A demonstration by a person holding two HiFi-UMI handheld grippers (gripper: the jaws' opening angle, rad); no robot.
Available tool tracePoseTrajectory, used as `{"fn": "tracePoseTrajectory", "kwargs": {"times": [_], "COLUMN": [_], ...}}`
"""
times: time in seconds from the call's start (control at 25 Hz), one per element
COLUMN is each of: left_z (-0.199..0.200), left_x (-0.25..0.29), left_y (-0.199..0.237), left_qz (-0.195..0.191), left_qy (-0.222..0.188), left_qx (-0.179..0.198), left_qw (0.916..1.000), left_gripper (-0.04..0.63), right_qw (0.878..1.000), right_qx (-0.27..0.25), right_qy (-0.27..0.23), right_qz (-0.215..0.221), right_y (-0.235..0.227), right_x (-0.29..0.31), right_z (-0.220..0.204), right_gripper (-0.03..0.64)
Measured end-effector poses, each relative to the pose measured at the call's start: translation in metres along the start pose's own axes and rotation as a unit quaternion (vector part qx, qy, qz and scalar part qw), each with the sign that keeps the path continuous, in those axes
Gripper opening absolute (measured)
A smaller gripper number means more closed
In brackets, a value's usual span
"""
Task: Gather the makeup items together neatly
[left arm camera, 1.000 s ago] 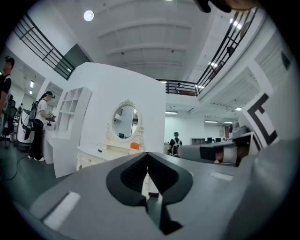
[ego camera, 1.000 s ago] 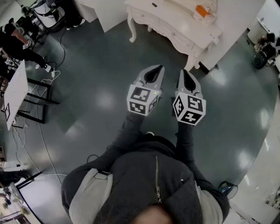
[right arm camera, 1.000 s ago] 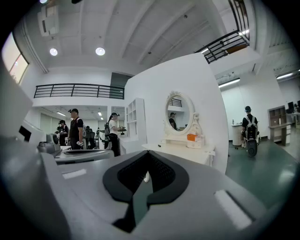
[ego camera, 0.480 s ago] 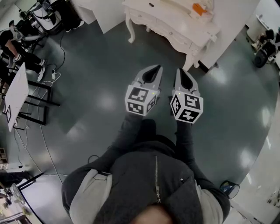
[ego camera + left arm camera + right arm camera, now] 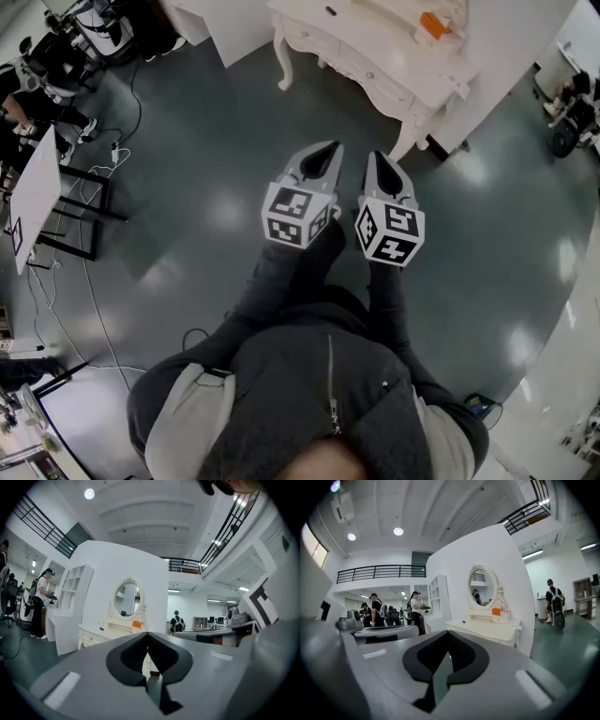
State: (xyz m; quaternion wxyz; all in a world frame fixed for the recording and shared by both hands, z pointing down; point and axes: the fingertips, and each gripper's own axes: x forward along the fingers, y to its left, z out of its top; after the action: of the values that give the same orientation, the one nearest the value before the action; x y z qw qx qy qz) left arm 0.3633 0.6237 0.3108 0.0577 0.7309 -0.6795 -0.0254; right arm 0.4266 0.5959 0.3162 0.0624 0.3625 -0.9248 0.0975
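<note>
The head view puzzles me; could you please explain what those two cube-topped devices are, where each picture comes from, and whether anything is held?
A person stands on a grey floor with a two-jaw tool in each hand. The head view looks down from their head: the left gripper and right gripper, each carrying a marker cube, point toward a white dressing table. The other two pictures come from cameras riding on each gripper, looking along its jaws. Both pairs of jaws are closed and hold nothing. On the table sits an orange box near an oval mirror; other items are too small to tell.
</note>
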Motion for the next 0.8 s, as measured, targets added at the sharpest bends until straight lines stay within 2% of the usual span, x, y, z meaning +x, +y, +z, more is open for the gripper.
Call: {"fn": "tracePoseTrajectory", "kwargs": {"times": [0.52, 0.8], "left_z": [0.011, 0.020], "left_x": [0.086, 0.149], "left_y": [0.035, 0.067], "left_qz": [-0.026, -0.046], "left_qy": [0.008, 0.020], "left_qx": [-0.002, 0.000], "left_qw": [0.9996, 0.9987], "left_gripper": [0.009, 0.009], "right_qw": [1.000, 0.999], "right_qx": [0.005, 0.023], "right_qy": [0.007, 0.016], "right_qz": [-0.019, -0.017], "right_y": [-0.035, -0.054], "right_x": [0.077, 0.145], "right_z": [0.020, 0.033], "right_gripper": [0.003, 0.003]}}
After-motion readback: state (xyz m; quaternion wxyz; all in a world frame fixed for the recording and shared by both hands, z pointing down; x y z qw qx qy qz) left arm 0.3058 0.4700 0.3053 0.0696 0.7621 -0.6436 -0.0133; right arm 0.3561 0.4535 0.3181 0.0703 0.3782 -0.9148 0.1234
